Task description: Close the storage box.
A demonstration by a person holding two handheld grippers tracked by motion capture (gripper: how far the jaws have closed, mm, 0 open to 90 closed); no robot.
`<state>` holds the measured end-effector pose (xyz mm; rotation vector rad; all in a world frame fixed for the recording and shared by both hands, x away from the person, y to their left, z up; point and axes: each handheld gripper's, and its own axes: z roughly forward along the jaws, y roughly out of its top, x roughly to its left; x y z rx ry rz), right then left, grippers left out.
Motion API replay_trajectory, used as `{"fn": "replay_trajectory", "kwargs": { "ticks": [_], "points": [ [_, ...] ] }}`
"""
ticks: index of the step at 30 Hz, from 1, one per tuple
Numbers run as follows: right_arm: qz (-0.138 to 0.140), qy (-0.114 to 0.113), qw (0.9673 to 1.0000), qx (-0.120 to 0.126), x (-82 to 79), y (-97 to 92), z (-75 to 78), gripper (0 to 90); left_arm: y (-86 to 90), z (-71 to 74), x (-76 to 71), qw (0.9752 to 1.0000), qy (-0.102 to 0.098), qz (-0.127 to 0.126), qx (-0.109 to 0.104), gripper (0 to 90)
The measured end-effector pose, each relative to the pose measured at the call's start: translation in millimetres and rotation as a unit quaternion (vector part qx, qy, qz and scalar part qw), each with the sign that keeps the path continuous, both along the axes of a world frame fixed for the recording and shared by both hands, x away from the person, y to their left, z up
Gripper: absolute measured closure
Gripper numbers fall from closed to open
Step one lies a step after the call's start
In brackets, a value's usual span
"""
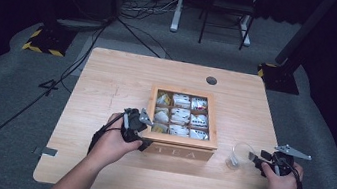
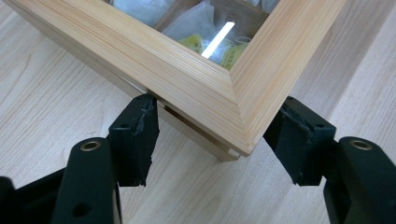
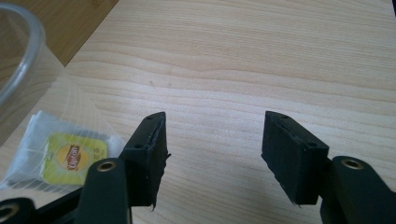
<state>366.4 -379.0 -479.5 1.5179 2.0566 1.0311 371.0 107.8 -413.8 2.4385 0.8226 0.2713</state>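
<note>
From the high view, a wooden tea box (image 1: 182,122) sits in the middle of the bench (image 1: 108,80). Its lid has a glass window, and little tea bags lie in rows under it. The word TEA is on the front wall. The left gripper (image 1: 142,136) is at the front left corner of the box, most likely to hold the box or get at the lid. A clear plastic cup (image 1: 240,156) stands to the right of the box, and the right gripper (image 1: 254,159) rests just beside the cup, farther from the box. It looks like it is waiting for its turn.

In the left gripper view, the corner of the box lid (image 2: 224,93) pokes in between the two black jaws. The jaws stand apart. The left one touches the box edge near the gap under the lid, and the right one is very close to the other side, but I cannot tell if it presses. The lid is pale wood with fine lines, and yellow tags show through the glass.

In the right gripper view, the jaws are wide apart with nothing between them, just bare bench. A tea bag (image 3: 65,154) with a yellow tag shows through the cup (image 3: 28,70) wall, on the box side of the jaws.
</note>
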Motion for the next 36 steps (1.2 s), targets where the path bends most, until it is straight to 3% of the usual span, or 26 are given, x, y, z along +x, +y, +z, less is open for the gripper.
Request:
{"fn": "replay_trajectory", "kwargs": {
  "ticks": [5, 10, 13, 21, 27, 32, 36],
  "points": [
    [0.000, 0.003, 1.0000, 0.001, 0.0, 0.5, -0.1, 41.1, 1.9, 0.1, -0.8, 0.9998, 0.017, -0.002, 0.005, 36.0],
    [0.000, 0.001, 1.0000, 0.001, 0.9, 0.7, 0.2, 41.0, 0.9, -3.7, -1.2, 0.9998, 0.015, -0.003, 0.012, 36.1],
    [0.002, 0.000, 1.0000, 0.001, 2.2, 0.5, 0.5, 40.8, 3.7, -4.8, -2.9, 0.9999, 0.014, 0.003, 0.005, 33.9],
    [0.010, 0.001, 0.9999, -0.003, 13.9, 4.9, -0.5, 38.6, 34.2, -2.2, -15.3, 0.9989, 0.002, 0.037, -0.027, 29.3],
    [0.032, -0.007, 0.9994, -0.013, 24.8, 9.4, -2.1, 34.7, 69.1, -5.3, -25.5, 0.9966, -0.029, 0.067, -0.040, 24.4],
    [0.044, -0.015, 0.9989, -0.010, 31.5, 6.5, -5.3, 31.4, 91.3, -17.5, -28.4, 0.9943, -0.036, 0.090, -0.045, 22.8],
    [0.052, -0.019, 0.9985, -0.005, 37.2, 1.9, -9.3, 28.5, 108.2, -31.2, -25.1, 0.9928, -0.030, 0.103, -0.053, 22.6]
  ]
}}
